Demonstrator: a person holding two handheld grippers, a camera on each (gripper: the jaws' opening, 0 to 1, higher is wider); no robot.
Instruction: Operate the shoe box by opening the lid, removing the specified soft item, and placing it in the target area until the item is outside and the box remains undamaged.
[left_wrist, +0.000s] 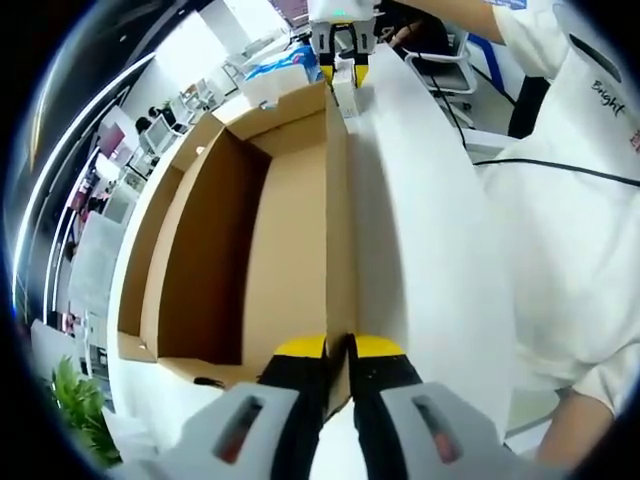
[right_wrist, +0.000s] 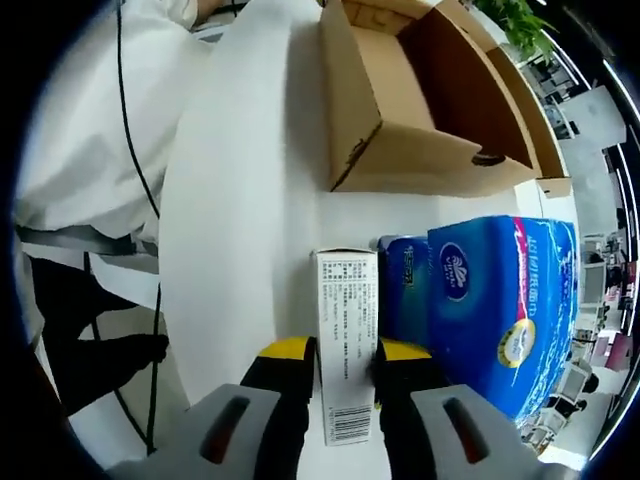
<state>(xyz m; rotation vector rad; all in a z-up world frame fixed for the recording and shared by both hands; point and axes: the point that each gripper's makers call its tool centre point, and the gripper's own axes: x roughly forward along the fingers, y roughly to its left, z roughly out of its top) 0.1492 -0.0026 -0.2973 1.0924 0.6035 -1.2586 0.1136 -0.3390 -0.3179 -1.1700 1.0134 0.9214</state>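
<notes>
Pinching box wall (left_wrist: 338, 250), left hand-held gripper (left_wrist: 340, 350) clamped; small carton (right_wrist: 345, 340) gripped by right hand-held gripper (right_wrist: 345, 352) (tissue pack (right_wrist: 500, 310) beside). Cardboard best steadied gently, not crushed.

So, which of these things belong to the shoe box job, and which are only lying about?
For the job:
- cardboard box, open, its near wall pinched by the left gripper
- white carton, held by the right gripper

Lying about:
- blue tissue packs on the white table
- black cable
- green plant
</notes>
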